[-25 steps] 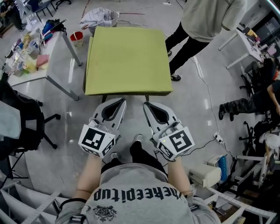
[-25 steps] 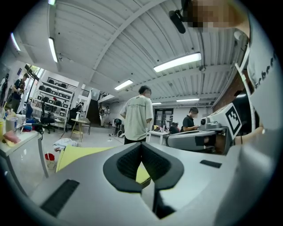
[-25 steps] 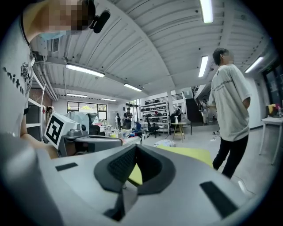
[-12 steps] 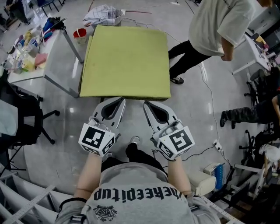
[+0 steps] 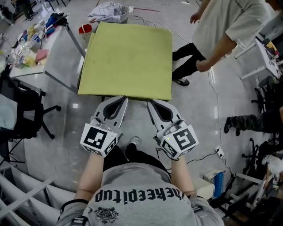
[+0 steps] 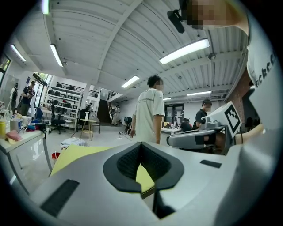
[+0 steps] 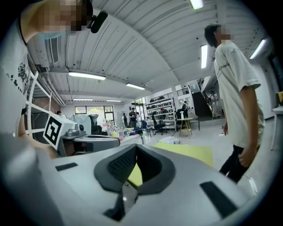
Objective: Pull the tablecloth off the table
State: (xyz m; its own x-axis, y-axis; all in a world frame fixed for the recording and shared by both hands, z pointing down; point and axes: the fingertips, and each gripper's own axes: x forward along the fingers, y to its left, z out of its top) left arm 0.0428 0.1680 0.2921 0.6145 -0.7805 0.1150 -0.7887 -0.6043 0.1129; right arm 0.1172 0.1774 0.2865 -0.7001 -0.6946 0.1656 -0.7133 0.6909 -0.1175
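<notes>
The green-yellow tablecloth lies flat over the square table, covering the whole top, with its edges hanging a little over the sides. In the head view its near hem sits just ahead of both grippers.

The left gripper is held low and nearly level, pointing at the near edge left of centre. Its jaws are closed together with nothing between them. In the left gripper view, cloth shows only through the loop behind the tips.

The right gripper runs parallel, just beside the left one, and points at the same edge right of centre. Its jaws are likewise closed and empty, with yellow cloth beyond. From above, the tips of both appear to reach the hem, but contact cannot be confirmed.

The marker cubes face up near the wearer's wrists.

A bystander in a pale T-shirt and dark trousers stands close to the table's right side. A white worktable with clutter stands to the left. A red cup and a crumpled rag lie on the floor beyond the far corner.
</notes>
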